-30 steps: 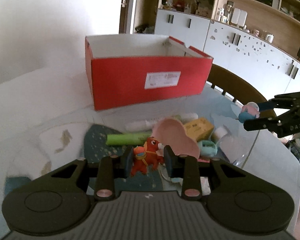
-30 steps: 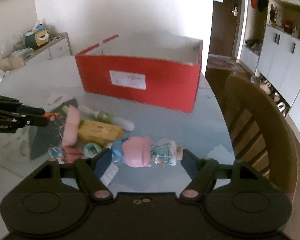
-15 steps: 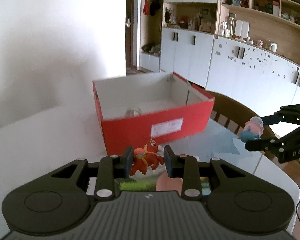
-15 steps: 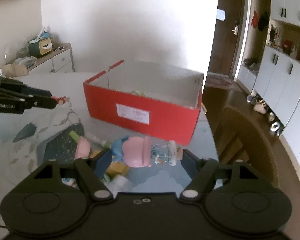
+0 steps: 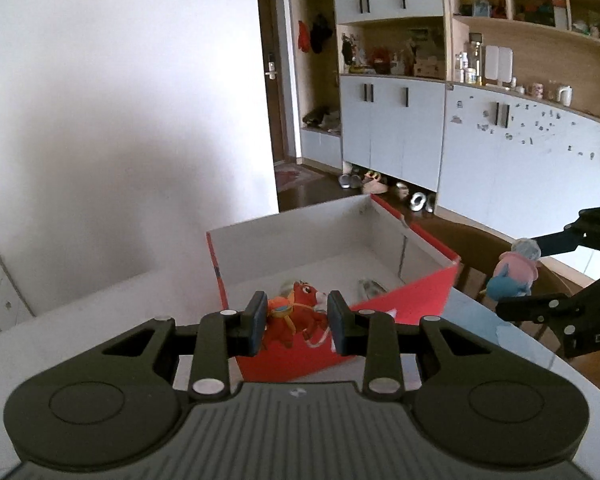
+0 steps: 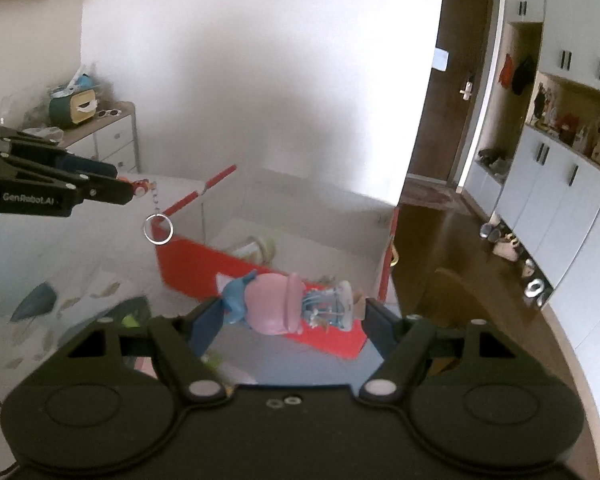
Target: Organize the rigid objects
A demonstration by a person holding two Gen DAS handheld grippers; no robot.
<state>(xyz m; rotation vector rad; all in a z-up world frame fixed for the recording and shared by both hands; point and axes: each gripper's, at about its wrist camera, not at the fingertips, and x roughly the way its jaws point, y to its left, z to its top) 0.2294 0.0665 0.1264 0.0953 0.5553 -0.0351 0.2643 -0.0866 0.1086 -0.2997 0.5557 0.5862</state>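
Observation:
My left gripper [image 5: 296, 322] is shut on a small red horse figure [image 5: 298, 314] with a key ring [image 6: 158, 229] dangling from it, held above the near wall of the open red box [image 5: 404, 304]. My right gripper [image 6: 290, 312] is shut on a pink and blue doll figure [image 6: 288, 306], lying sideways between the pads, also above the red box [image 6: 188, 268]. In the left wrist view the right gripper [image 5: 516, 276] with the doll figure [image 5: 514, 270] hangs to the right of the box. A few small items lie on the box's white floor.
The box stands on a pale table [image 5: 80, 328] with a dark patterned mat [image 6: 128, 312] and several small objects near its front. A wooden chair [image 6: 460, 296] stands at the table's right side. Cabinets [image 5: 400, 128] and shelves line the far wall.
Both grippers have risen with their figures, from just over the table clutter to a height where the box's inside shows. Neither grip has changed.

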